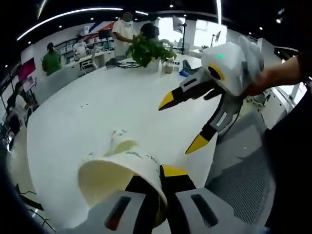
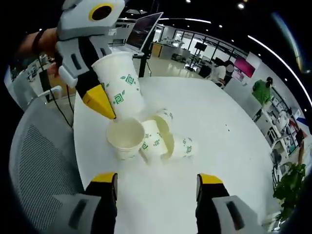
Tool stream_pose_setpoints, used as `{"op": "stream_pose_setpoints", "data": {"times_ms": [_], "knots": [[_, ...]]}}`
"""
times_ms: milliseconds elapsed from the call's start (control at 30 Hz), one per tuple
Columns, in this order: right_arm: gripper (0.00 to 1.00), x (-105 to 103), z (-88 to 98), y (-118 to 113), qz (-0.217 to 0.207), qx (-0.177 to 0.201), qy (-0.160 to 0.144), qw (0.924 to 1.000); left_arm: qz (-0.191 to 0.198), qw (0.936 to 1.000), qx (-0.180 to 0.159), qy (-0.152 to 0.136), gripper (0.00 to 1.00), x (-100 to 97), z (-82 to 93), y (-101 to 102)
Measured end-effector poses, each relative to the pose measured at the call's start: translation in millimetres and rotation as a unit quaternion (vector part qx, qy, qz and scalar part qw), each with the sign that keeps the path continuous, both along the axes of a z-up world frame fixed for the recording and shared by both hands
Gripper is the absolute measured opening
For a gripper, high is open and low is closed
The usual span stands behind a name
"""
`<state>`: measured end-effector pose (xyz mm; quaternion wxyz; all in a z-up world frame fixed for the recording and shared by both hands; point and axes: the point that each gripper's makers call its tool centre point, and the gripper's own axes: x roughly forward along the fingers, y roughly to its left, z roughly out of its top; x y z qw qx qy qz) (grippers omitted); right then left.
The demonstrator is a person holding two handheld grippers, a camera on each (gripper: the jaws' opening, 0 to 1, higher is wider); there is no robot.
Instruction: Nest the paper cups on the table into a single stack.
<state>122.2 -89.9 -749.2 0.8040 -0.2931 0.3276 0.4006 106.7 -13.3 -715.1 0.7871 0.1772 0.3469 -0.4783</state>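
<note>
While my left gripper (image 2: 100, 105) clamps a cup (image 2: 119, 83) by its rim above the upright cup (image 2: 126, 138) near the table (image 2: 229, 131) edge, my right gripper (image 2: 157, 187) hangs agape w/ nothing in it. Risk: a tilted descent knocks the upright cup over (two tipped cups (image 2: 165, 139) lie touching it). Plenty of bare table beyond; chair (image 2: 39, 161) sits close by.

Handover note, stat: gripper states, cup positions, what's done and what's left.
Left gripper: shut on a paper cup, held tilted above the table.
Right gripper: open, holding nothing, aimed at the table cups.
Table: one upright cup; beside it a cluster of cups on their sides.
Done: one cup lifted. Left: nest the held cup with the upright one, then add the fallen ones.
</note>
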Motion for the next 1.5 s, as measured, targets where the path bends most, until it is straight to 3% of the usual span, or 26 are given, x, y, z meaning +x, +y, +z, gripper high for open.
{"op": "stream_pose_setpoints", "data": {"times_ms": [200, 267, 500, 800, 1500], "knots": [[0.65, -4, -3.4, -10, -0.011, -0.001, 0.005, 0.9999, -0.035, 0.9981, 0.05, -0.004, 0.0, -0.4, -12.4, -2], [0.65, -6, -4.1, -14, -0.014, -0.002, 0.007, 0.9999, -0.052, 0.9956, 0.077, -0.012, 0.0, -0.7, -14.5, -3], [0.64, -8, -6.6, -20, -0.022, -0.001, 0.01, 0.9997, -0.091, 0.9885, 0.121, -0.007, 0.0, -3.2, -23.5, -7], [0.63, -13, -9.2, -27, -0.028, 0.004, 0.016, 0.9995, -0.107, 0.9829, 0.149, 0.009, 0.0, -2.6, -35.3, -9], [0.63, -9, -11.3, -37, -0.041, 0.013, 0.021, 0.9989, -0.131, 0.9747, 0.18, 0.022, 0.0, -3.8, -43.0, -9]]}}
